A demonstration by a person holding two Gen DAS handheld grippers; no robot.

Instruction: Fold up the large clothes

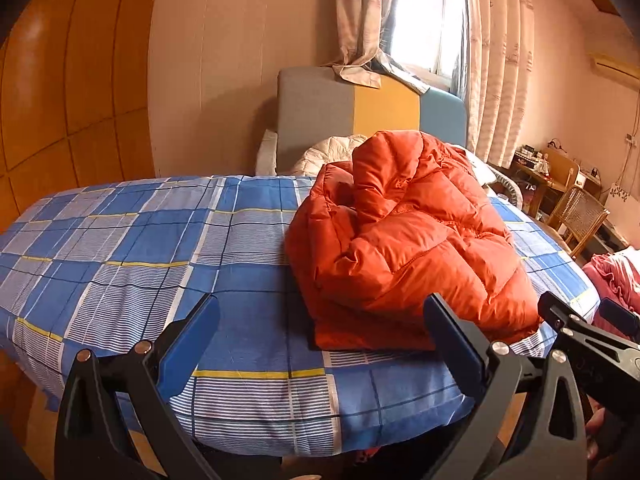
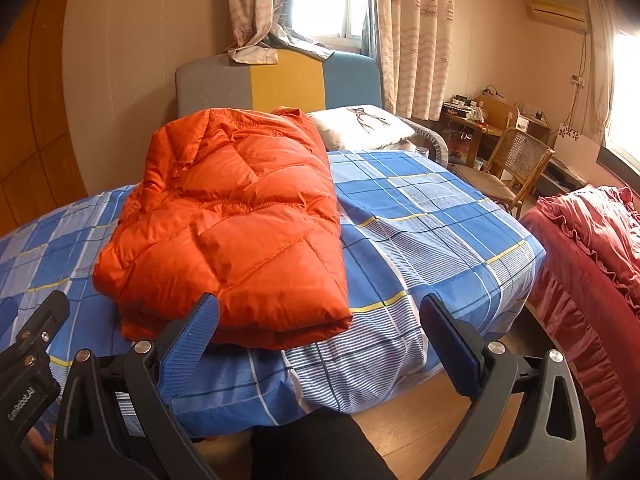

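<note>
An orange puffer jacket lies folded in a thick bundle on the blue checked bed sheet, near the bed's foot edge. My left gripper is open, held just short of the bundle's near left corner, with nothing between its fingers. In the right wrist view the same jacket sits left of centre. My right gripper is open too, empty, at the bundle's near right corner. Each gripper shows at the edge of the other's view.
A grey, yellow and blue headboard stands under a curtained window. A pillow lies by it. A red ruffled quilt hangs at the right, and a wicker chair and cluttered desk stand beyond. Wooden floor shows below.
</note>
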